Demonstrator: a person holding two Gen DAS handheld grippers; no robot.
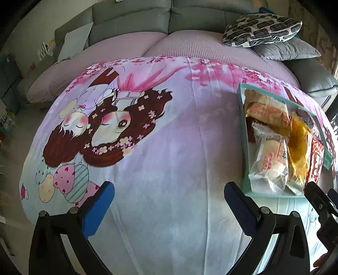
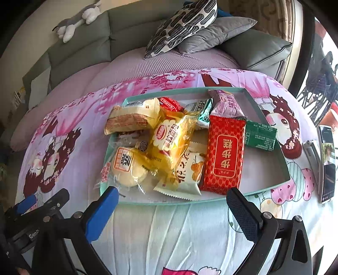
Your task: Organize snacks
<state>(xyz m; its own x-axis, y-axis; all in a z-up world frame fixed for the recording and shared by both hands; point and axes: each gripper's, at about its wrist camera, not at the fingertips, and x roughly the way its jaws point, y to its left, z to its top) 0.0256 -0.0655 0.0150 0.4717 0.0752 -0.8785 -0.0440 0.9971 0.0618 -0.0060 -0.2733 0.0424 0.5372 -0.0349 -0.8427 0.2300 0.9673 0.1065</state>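
While both tools are held low over the cartoon-printed cloth, nothing is gripped by either. The right gripper is seen with its jaws spread wide and empty, its blue finger just short of the near rim of the teal tray. The left gripper is likewise spread apart and empty, poised above bare cloth to the left of the tray, with the other tool glimpsed at the right edge of its view.

The snacks are found piled inside the tray. Nearest the right gripper, a round pale bun in clear wrap is set at the near left corner, overhanging the rim slightly. Beside it a white cracker packet is laid, and next to that a red packet with a white label. A yellow translucent packet is stacked on top of the middle of the heap. Farther back, a cream wafer packet, a small red packet, a green-and-white packet and a pale pink packet are seen, with a dark green packet resting against the right wall.

A phone is propped at the cloth's right edge. Beyond the tray, a patterned cushion is stacked on a grey cushion on the grey sofa, where a plush toy lies along the backrest.
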